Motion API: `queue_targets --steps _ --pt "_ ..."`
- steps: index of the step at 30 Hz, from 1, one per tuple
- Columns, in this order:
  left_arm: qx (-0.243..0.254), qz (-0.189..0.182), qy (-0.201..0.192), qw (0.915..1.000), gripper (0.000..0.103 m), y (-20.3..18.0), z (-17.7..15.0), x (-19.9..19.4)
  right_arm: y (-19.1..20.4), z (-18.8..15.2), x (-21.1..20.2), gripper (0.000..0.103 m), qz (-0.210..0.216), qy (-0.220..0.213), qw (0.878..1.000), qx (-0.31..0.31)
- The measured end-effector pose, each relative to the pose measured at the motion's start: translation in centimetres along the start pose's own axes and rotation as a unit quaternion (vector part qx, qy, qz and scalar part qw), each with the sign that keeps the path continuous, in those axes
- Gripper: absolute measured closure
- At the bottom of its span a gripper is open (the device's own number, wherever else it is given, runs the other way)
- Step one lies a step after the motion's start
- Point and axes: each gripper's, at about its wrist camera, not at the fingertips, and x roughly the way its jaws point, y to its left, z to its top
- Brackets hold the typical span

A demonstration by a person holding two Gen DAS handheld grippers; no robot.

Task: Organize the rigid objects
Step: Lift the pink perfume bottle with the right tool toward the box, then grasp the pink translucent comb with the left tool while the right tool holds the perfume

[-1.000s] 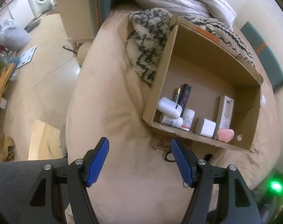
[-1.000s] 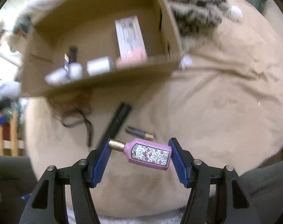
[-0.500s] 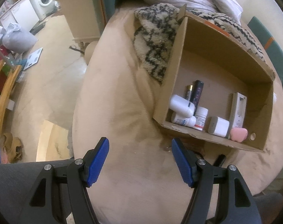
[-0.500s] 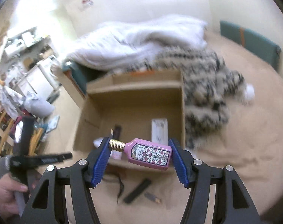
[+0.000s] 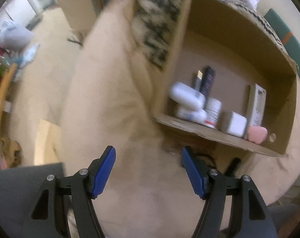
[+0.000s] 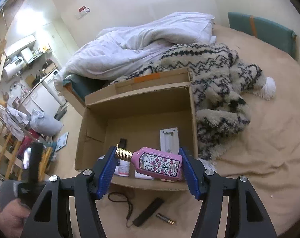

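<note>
Perfume bottle (image 6: 157, 163), pink with a flowered label and a gold cap, lies crosswise between the blue pads of the right gripper (image 6: 148, 170); the pads press on its cap end and its base, so it is pinched and held in the air above the near wall of the cardboard box (image 6: 134, 107). The left gripper (image 5: 149, 171) has its jaws spread with nothing between them, over the tan bed cover (image 5: 102, 103) near the bed's left edge.

On the cover just in front of the box's near wall lie a black cord (image 6: 128, 204), a flat black stick-shaped item (image 6: 149, 211) and a small gold-tipped tube (image 6: 165, 218), close together. Inside the box, along its near wall, stand white containers (image 5: 186, 97), a white bottle with a red-marked label (image 5: 213, 112), a white block (image 5: 234, 123) and a pink heart-shaped piece (image 5: 257, 134) at the near right corner. A tall white packet (image 6: 168, 140) leans by the right wall, and a dark tube (image 5: 208, 79) stands further in.

Beyond the box's right wall a shaggy zigzag blanket (image 6: 219, 83) is bunched on the bed, and a white duvet (image 6: 142, 45) is heaped behind the far wall.
</note>
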Motion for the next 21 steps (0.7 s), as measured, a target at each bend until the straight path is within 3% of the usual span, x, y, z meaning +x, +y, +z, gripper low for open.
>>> queue_targets --steps 4,8,14,16,21 --pt "0.001 -0.010 0.038 0.9992 0.037 -2.4 -0.1 3.3 0.2 0.2 0.1 0.037 0.007 0.002 1.000 -0.002" --pt "0.000 0.006 0.038 0.9993 0.037 -3.6 0.5 5.7 -0.1 0.3 -0.1 0.037 0.016 -0.002 1.000 0.003" --pt "0.007 -0.004 0.036 0.9993 0.023 -5.1 0.7 6.8 -0.5 0.5 0.1 0.037 0.024 0.007 1.000 0.015" --pt "0.020 -0.002 0.047 0.9987 0.010 -6.1 0.5 7.6 -0.5 0.6 0.3 0.037 0.029 0.010 0.999 0.020" --pt "0.072 0.042 0.057 0.9949 0.000 -8.1 0.0 9.6 -0.2 0.6 0.6 0.037 0.035 0.014 0.999 0.018"
